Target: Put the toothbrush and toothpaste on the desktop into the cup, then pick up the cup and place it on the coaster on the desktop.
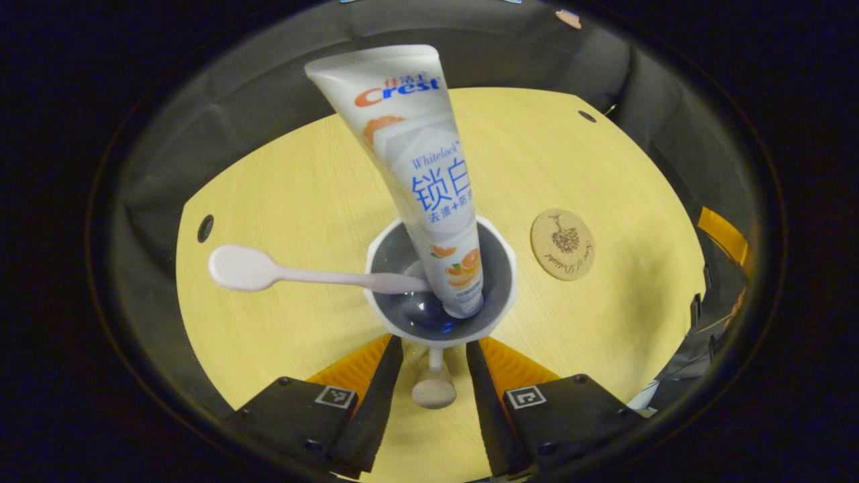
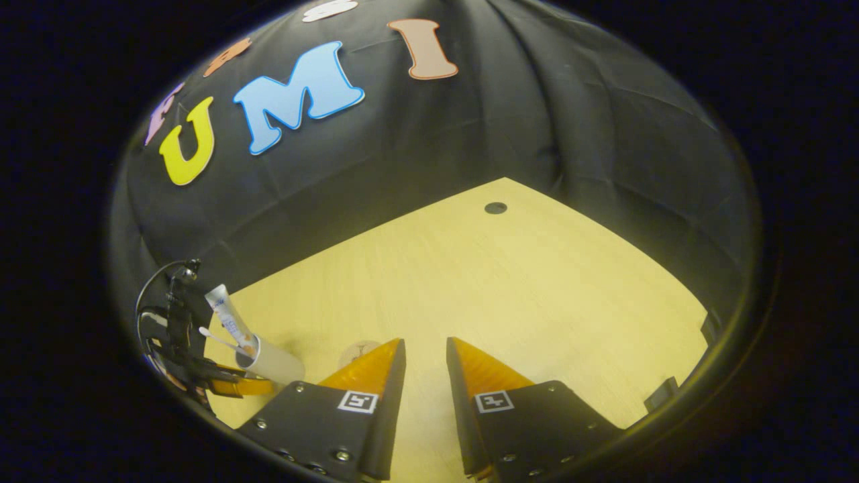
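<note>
Cup [image 1: 443, 295] — clamped at its lower body between the left gripper [image 1: 435, 349] fingers, raised tilted off the desktop [image 1: 282, 201] for carrying; toothpaste [image 1: 409, 168] and toothbrush [image 1: 295, 274] lean inside. Coaster [image 1: 562, 243] — flat just beside the cup, awaiting it. Right gripper [image 2: 426, 355] — fingers apart, empty, idle over bare desktop.

Recording booth, black cloth wall [image 2: 537, 134] draped behind, pale wooden desktop [image 2: 510, 295] with round cable holes [image 2: 495, 208]

left gripper [image 1: 435, 349]: two wedge-shaped fingers on black blocky bases; each base carries a square black-and-white marker and small round screws.
right gripper [image 2: 425, 355]: same build; markers on both bases, screws along the lower edge.
cable [image 2: 153, 282]: thin, dark, looping above the farther gripper.
</note>
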A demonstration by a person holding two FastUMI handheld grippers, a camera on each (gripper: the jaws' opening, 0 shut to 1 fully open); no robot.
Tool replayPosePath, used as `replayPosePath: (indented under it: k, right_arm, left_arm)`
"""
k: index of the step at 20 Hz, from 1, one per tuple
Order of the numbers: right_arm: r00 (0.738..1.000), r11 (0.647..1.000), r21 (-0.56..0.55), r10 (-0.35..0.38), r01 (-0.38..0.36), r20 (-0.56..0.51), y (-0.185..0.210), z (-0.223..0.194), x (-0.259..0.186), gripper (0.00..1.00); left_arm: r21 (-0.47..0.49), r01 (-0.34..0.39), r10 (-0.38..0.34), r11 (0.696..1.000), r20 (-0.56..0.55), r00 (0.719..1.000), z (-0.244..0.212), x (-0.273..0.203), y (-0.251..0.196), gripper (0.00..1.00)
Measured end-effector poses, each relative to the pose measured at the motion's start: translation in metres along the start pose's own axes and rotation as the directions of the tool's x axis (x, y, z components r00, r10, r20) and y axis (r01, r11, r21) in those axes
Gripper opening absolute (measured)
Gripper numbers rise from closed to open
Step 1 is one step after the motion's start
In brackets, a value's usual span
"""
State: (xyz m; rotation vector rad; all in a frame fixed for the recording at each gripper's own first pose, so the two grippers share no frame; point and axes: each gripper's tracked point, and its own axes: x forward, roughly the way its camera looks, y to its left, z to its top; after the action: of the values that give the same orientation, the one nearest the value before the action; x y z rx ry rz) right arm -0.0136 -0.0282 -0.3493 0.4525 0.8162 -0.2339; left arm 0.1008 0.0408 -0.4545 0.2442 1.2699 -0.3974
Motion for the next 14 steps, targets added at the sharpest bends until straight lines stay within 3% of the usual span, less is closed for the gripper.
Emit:
replayPosePath:
  k: [1, 2, 4, 5, 6, 8, 14]
  right_arm:
    - [1.0, 1.0, 0.004, -0.002, 0.002, -0.004, -0.002, -0.002, -0.001, 0.38]
    - [1.0, 1.0, 0.007, -0.006, 0.006, -0.008, -0.003, -0.004, -0.001, 0.38]
    - [1.0, 1.0, 0.012, -0.013, 0.013, -0.018, -0.008, -0.009, -0.001, 0.38]
    - [1.0, 1.0, 0.015, -0.017, 0.017, -0.024, -0.01, -0.011, 0.0, 0.38]
    - [0.999, 1.0, 0.02, -0.021, 0.021, -0.028, -0.013, -0.012, -0.001, 0.38]
    - [0.999, 0.999, 0.032, -0.028, 0.029, -0.035, -0.019, -0.015, -0.002, 0.38]
    - [0.998, 0.998, 0.051, -0.046, 0.048, -0.043, -0.03, -0.016, -0.003, 0.38]
  left_arm:
    - [-0.001, 0.007, -0.007, 1.0, -0.012, 1.0, -0.001, 0.002, -0.002, 0.68]
    - [-0.001, 0.002, -0.002, 1.0, -0.022, 1.0, -0.002, 0.003, -0.001, 0.58]
    - [-0.004, 0.003, -0.003, 1.0, -0.036, 0.999, -0.007, 0.011, -0.001, 0.6]
    - [-0.014, 0.0, -0.001, 1.0, -0.044, 0.999, -0.005, 0.017, 0.0, 0.5]
    - [-0.023, -0.003, 0.002, 1.0, -0.049, 0.999, -0.004, 0.014, 0.0, 0.33]
    - [-0.023, -0.01, 0.009, 1.0, -0.048, 0.999, -0.004, 0.016, 0.0, 0.38]
    - [-0.009, -0.019, 0.02, 1.0, 0.025, 0.999, 0.003, 0.016, -0.006, 0.34]
